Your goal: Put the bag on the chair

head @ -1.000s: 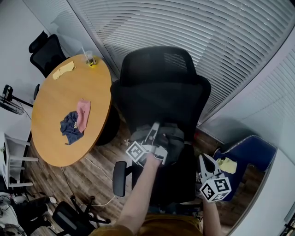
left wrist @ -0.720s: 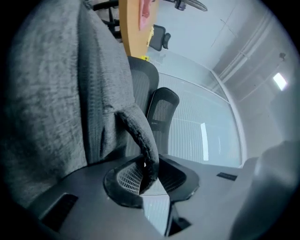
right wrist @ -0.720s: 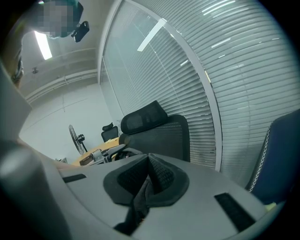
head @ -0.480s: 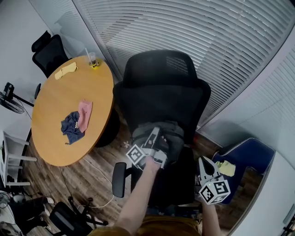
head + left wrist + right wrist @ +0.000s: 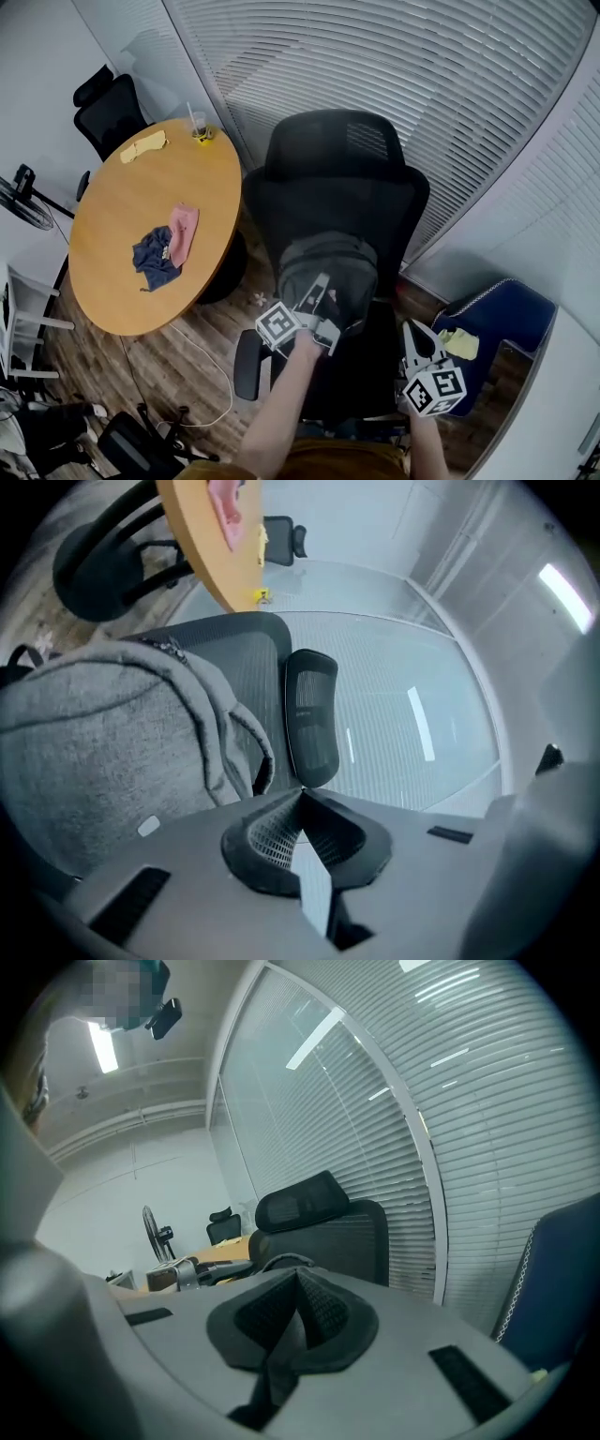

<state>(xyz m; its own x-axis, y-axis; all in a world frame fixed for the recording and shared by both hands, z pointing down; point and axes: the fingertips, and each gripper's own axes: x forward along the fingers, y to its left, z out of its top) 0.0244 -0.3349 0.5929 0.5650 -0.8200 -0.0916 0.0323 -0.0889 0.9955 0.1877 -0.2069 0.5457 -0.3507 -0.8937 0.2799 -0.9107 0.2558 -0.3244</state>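
Note:
A grey backpack (image 5: 328, 272) rests on the seat of the black office chair (image 5: 337, 178), leaning on its backrest. My left gripper (image 5: 319, 285) is at the bag's near lower side, jaws shut with nothing between them. In the left gripper view the bag (image 5: 94, 752) fills the left, its strap (image 5: 239, 747) hanging loose beside the gripper (image 5: 300, 794); the chair's headrest (image 5: 311, 719) is straight ahead. My right gripper (image 5: 415, 330) hovers shut to the right of the seat, holding nothing, and in its own view (image 5: 298, 1277) it faces the chair (image 5: 323, 1222).
A round wooden table (image 5: 122, 281) stands left of the chair with a dark blue cloth (image 5: 155, 261), a pink cloth (image 5: 181, 232), a yellow cloth (image 5: 145, 145) and a cup (image 5: 199, 127). A blue armchair (image 5: 502, 314) is close on the right. Blinds run behind.
The bag has settled higher against the backrest and shows more fully. My left gripper has drawn back from its top toward its lower near side. The right gripper has barely moved.

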